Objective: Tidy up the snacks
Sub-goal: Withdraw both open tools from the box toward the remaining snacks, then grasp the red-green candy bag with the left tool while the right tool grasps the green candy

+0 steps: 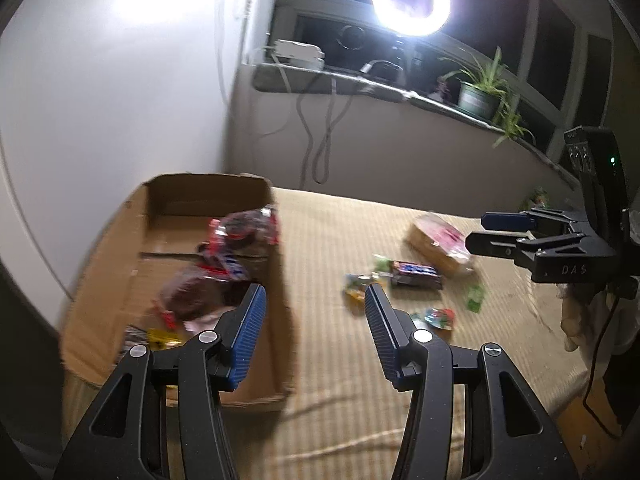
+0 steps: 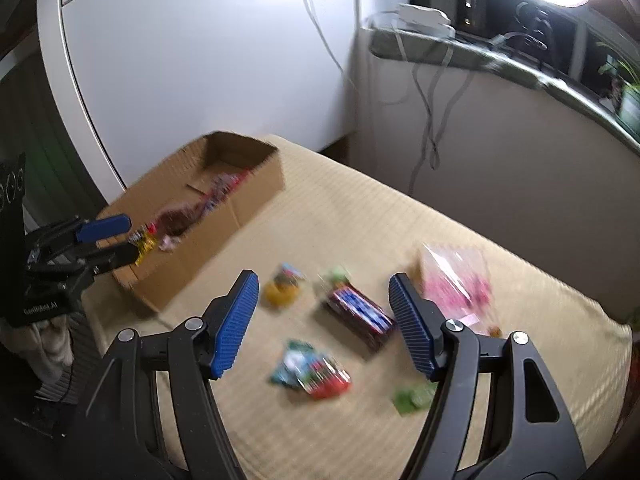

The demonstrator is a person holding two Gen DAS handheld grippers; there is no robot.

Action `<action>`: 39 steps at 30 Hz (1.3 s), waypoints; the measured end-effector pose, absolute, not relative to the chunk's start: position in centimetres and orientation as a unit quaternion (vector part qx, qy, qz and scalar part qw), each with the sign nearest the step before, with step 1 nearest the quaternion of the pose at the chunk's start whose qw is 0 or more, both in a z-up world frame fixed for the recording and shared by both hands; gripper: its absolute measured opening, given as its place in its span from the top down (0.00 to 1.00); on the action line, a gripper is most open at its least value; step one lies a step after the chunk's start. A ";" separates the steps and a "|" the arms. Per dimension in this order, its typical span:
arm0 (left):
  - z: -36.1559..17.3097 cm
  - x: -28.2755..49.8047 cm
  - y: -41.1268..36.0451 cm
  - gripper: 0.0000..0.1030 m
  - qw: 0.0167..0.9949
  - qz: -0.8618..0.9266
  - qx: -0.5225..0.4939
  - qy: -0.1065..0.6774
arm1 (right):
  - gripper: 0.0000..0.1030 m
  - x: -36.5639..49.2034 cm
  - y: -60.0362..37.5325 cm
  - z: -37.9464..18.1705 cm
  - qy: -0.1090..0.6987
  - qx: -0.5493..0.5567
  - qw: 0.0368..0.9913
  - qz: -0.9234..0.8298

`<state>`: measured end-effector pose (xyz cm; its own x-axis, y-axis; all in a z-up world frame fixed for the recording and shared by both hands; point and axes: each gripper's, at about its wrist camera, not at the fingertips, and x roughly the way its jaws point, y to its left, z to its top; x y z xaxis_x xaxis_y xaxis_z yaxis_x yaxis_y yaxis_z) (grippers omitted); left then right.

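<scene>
Broadly, the beige striped table (image 2: pixel 360 208) fills the lower half of both views, and the cardboard box (image 2: pixel 256 196) sits toward the left of each frame, already holding several wrappers, so the sorting looks partly done, with a handful of snacks not yet boxed. Both tools are empty: the left gripper (image 1: pixel 314 296) has its jaws spread wide near the box's right wall, low in the left wrist view, and the right gripper (image 2: pixel 322 284) is likewise spread above the loose pile at centre of its own view. Among the loose snacks, the pink bag (image 2: pixel 456 280) at right centre is the biggest, then the dark chocolate bar (image 2: pixel 360 316) lying directly between the right fingers, then the blue-and-red packet (image 2: pixel 312 372) below it, the yellow sweet (image 2: pixel 282 286) and the green packet (image 2: pixel 412 396) at lower right. Judging by the framing, the step in hand is picking the next snack, likely the bar; that calls for lowering and closing across its narrow width. Bare table lies between the pile and the box, giving a free path leftward, though the box wall must be cleared and the table's right edge lies close behind the bag.
</scene>
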<state>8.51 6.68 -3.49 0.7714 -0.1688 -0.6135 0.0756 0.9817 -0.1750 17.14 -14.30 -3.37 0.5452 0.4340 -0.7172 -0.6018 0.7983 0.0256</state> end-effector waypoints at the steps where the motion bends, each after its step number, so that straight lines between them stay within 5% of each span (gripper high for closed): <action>1: -3.6 8.6 6.1 0.51 0.937 -0.072 -0.069 0.334 | 0.32 17.0 -15.0 -3.6 0.375 -0.112 0.873 0.292; 15: -6.0 10.5 -2.0 0.51 0.910 -0.161 -0.043 0.379 | 0.32 17.6 -21.7 -9.4 0.457 -0.088 0.854 0.233; 19: -6.9 11.5 -3.9 0.51 0.901 -0.181 -0.033 0.394 | 0.45 18.1 -22.1 -10.9 0.483 -0.061 0.838 0.247; 32: -9.5 14.4 -6.6 0.51 0.881 -0.203 -0.007 0.428 | 0.47 20.1 -21.6 -12.6 0.494 -0.044 0.838 0.228; 39: -10.5 15.0 -7.8 0.53 0.877 -0.206 0.020 0.433 | 0.63 20.1 -20.5 -12.9 0.481 -0.100 0.847 0.204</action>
